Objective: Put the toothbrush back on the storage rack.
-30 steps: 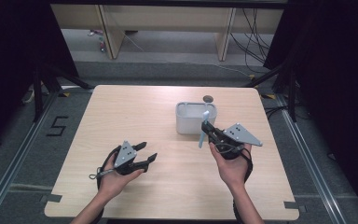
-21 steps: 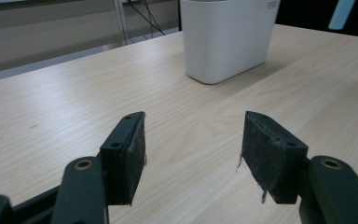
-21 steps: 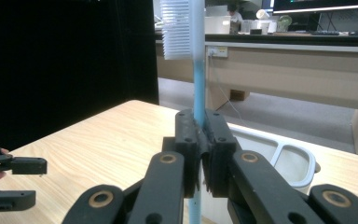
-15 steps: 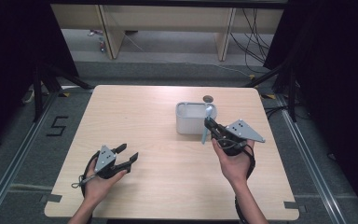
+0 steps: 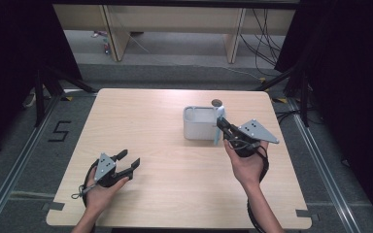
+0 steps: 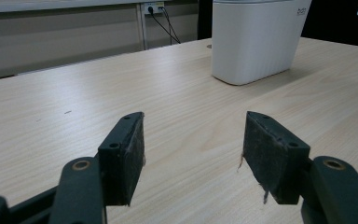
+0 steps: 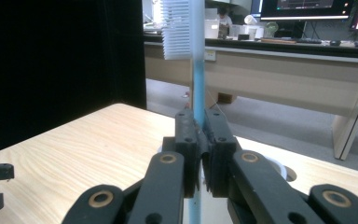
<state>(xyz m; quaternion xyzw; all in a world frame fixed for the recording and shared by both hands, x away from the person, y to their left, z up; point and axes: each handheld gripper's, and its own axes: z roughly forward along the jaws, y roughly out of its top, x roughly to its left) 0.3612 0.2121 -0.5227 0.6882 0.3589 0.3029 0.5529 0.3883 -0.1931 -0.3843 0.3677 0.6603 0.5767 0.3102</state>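
Bristles show in the right gripper view: right gripper [image 7: 199, 140] pinches a toothbrush [image 7: 196, 56]; left gripper [image 6: 193, 154] fingers spread, empty.

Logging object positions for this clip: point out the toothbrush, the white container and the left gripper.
toothbrush [image 7: 196, 88], right gripper view, on the blue handle above the shut jaws.
white container [image 5: 197, 129], high view, on its near wall.
left gripper [image 5: 128, 162], high view, midway between its open fingertips.

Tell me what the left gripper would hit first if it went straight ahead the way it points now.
The left gripper, open, aims across bare table; the white container stands ahead and right of its line, so it might miss it, though depth is unclear.
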